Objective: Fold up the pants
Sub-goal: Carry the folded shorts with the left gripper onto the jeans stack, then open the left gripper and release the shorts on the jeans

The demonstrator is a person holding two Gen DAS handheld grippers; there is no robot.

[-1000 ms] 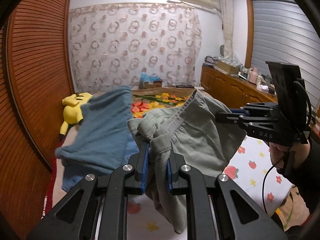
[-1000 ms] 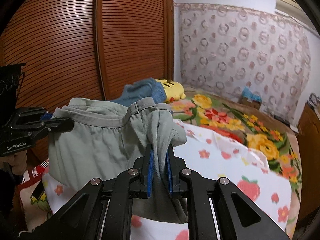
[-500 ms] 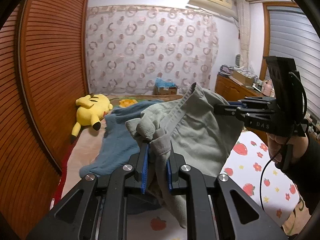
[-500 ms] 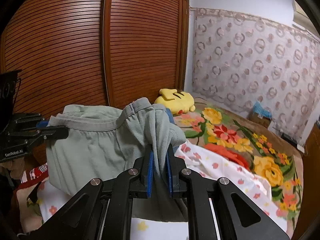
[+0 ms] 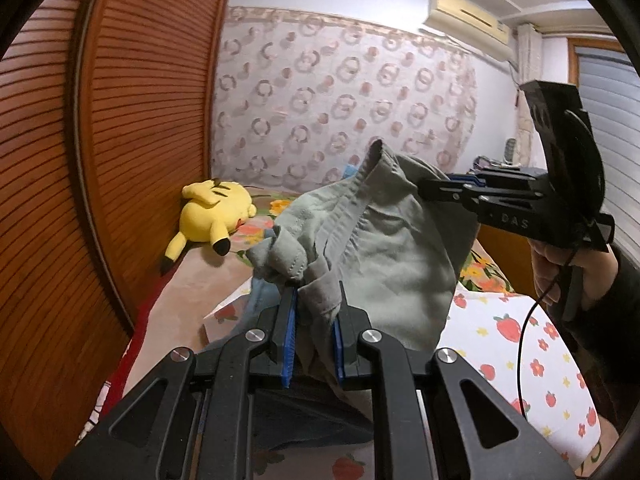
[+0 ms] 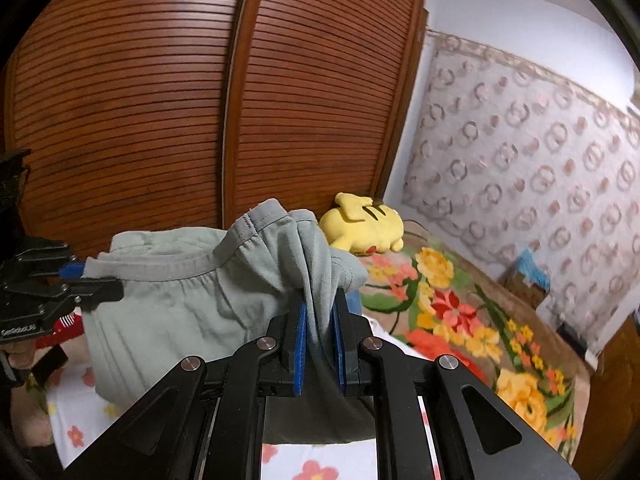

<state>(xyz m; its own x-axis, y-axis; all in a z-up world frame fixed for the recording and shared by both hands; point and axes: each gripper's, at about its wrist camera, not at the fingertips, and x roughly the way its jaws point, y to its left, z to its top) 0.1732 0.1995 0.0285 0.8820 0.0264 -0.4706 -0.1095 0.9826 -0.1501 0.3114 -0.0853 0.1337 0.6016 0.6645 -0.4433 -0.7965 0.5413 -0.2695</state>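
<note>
**Grey-green pants held aloft between two grippers**

Grey-green cotton, soft and creased, strung by its elastic waistband over the bed [image 5: 520,344]. At left, left gripper [image 5: 314,332] clamped tight on a bunched wad of waistband, blue pads pinching stitched hem. In the middle, pants [image 5: 392,264] sagging in a slack pouch, legs hanging below, off the strawberry-print sheet. At right, right gripper [image 6: 320,332] likewise clamped on a gathered fold of the band, thin cloth draped down between its pads.

Best handled, by judgement, with both grips kept firm and level, waistband drawn taut to shake out the bunching, then lowered flat before any fold. Risk: thick wads slipping loose unevenly.

Beyond: ribbed wooden doors [image 6: 160,120], glossy; plush yellow toy [image 5: 212,216], rounded; dull blue garment [image 5: 264,304] beneath.
</note>
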